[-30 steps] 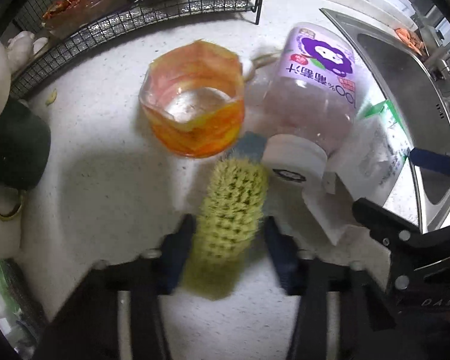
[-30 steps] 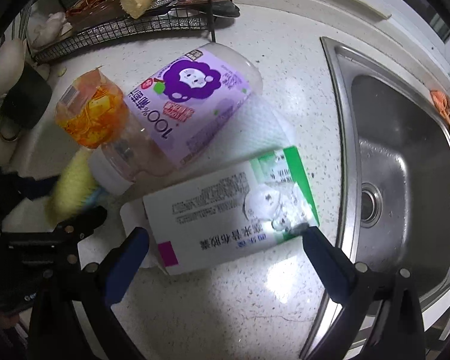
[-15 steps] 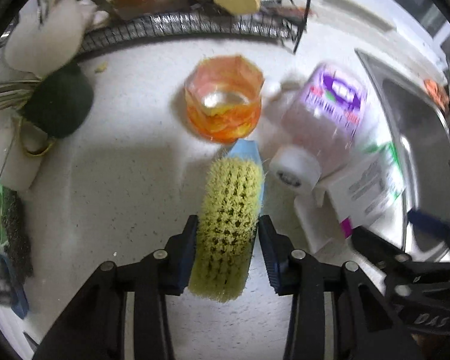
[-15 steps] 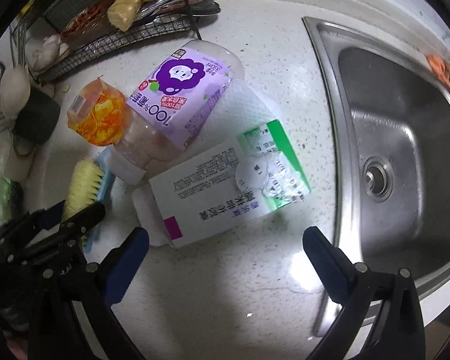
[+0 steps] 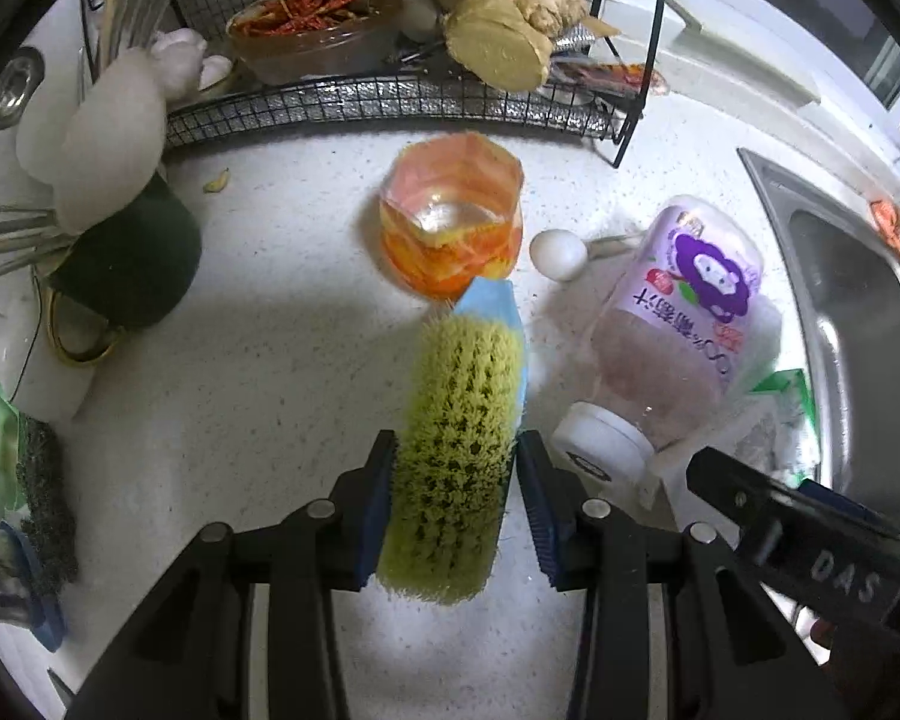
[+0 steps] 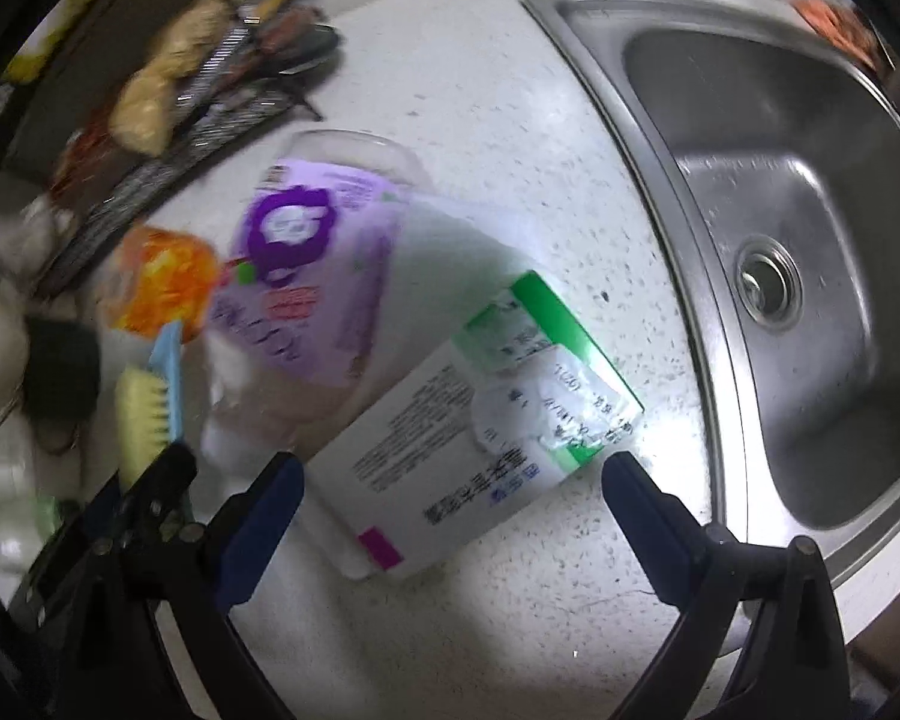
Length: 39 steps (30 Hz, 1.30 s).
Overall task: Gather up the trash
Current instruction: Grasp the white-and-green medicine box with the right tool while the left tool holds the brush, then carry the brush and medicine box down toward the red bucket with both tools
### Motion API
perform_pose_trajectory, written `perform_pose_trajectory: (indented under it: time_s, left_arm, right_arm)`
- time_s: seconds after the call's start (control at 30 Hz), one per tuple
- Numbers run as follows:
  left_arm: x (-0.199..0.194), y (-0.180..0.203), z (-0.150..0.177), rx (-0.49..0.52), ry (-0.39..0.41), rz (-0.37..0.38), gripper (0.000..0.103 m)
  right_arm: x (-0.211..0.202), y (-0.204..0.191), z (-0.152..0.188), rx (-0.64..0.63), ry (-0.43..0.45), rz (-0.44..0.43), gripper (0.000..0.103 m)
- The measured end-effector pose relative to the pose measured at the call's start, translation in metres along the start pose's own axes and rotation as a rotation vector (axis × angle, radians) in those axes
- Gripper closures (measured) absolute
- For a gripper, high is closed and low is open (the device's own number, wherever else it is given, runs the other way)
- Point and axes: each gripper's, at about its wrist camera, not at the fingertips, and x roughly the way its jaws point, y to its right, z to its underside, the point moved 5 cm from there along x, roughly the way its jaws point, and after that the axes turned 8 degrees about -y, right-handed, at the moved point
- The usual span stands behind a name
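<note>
My left gripper (image 5: 456,504) is shut on a yellow-bristled scrub brush (image 5: 459,438) with a light blue back, held over the white counter. The brush also shows in the right wrist view (image 6: 147,408). A purple-labelled plastic bottle (image 5: 678,324) lies on its side, white cap toward me, partly on a white and green medicine box (image 6: 480,438). A cut orange-patterned cup (image 5: 450,228) stands beyond the brush. My right gripper (image 6: 450,510) is open and empty, its fingers on either side of the box's near end, a little above it.
A steel sink (image 6: 780,252) is on the right. A black wire rack (image 5: 390,102) with ginger and a chilli bowl stands at the back. A dark mug (image 5: 126,264), a white egg (image 5: 558,252) and a scouring pad (image 5: 42,498) are on the counter.
My left gripper closed on the brush and drew it back from the cup and bottle. My right gripper moved closer over the box and tilted; its view is blurred.
</note>
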Motion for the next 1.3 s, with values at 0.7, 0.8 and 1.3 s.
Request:
perform_pose_trajectory:
  time_s: [0.7, 0.8, 1.3]
  left_arm:
    - [0.037, 0.022, -0.01, 0.023, 0.008, 0.011, 0.065]
    - [0.036, 0.031, -0.003, 0.032, 0.01, 0.009, 0.065]
    - [-0.014, 0.053, 0.035, -0.003, 0.078, -0.003, 0.066]
  right_arm:
    - [0.032, 0.021, -0.014, 0.058, -0.057, -0.003, 0.032]
    - [0.034, 0.028, -0.007, 0.032, -0.055, -0.024, 0.037]
    - [-0.02, 0.052, 0.042, -0.09, 0.066, -0.074, 0.043]
